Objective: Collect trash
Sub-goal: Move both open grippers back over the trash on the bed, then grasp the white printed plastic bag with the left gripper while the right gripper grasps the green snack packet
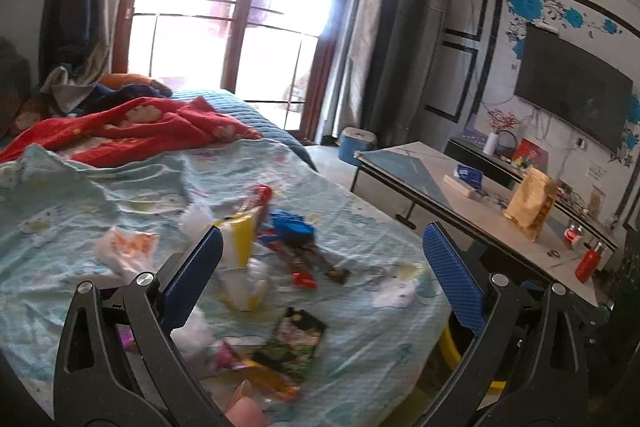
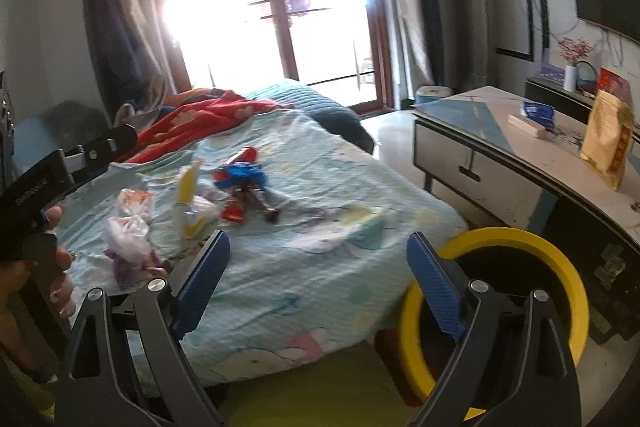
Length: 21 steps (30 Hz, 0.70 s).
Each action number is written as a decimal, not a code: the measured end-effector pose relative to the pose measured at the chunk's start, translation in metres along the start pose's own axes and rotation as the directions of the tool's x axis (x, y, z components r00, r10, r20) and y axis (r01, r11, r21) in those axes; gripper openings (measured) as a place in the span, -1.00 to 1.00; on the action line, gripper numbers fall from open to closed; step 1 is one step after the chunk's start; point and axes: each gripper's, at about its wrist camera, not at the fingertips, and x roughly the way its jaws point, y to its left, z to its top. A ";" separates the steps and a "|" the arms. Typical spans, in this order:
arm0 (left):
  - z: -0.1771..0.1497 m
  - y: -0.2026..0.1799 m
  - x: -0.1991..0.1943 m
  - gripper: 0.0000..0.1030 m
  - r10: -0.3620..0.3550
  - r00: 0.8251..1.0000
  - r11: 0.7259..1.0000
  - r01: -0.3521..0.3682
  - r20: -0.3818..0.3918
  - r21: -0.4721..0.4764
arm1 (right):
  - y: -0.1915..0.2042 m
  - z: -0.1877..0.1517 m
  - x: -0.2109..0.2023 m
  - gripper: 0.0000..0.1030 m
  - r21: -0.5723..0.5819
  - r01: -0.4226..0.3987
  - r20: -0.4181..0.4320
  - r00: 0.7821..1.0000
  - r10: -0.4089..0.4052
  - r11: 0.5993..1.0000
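Note:
Several pieces of trash lie on the light blue bed sheet (image 1: 360, 251): a yellow and white wrapper (image 1: 242, 243), a blue wrapper (image 1: 292, 225), a dark green packet (image 1: 294, 343) and a white and orange wrapper (image 1: 130, 247). My left gripper (image 1: 322, 267) is open and empty above them. My right gripper (image 2: 318, 281) is open and empty over the bed's near corner, with the trash pile (image 2: 240, 183) ahead to the left. A yellow-rimmed bin (image 2: 560, 247) stands on the floor to its right. The left gripper's body (image 2: 48, 179) shows at the left edge.
A red blanket (image 1: 132, 131) lies bunched at the bed's far end. A low table (image 1: 460, 195) to the right carries a tan bag (image 1: 532, 203), a red bottle (image 1: 588, 263) and a blue box. A TV hangs on the right wall. A glass door stands behind.

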 end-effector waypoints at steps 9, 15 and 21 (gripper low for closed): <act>0.009 0.041 -0.009 0.79 0.064 0.998 0.996 -0.063 0.019 -0.058 | 0.053 0.008 0.020 0.70 -0.094 -0.072 -0.027 0.997 0.070 0.993; 0.013 0.070 -0.012 0.79 0.107 0.994 0.988 -0.104 0.019 -0.113 | 0.078 0.007 0.031 0.70 -0.142 -0.114 -0.061 0.992 0.106 0.983; 0.011 0.098 -0.009 0.79 0.146 0.989 0.974 -0.144 -0.005 -0.172 | 0.098 0.001 0.049 0.70 -0.175 -0.151 -0.123 0.984 0.131 0.973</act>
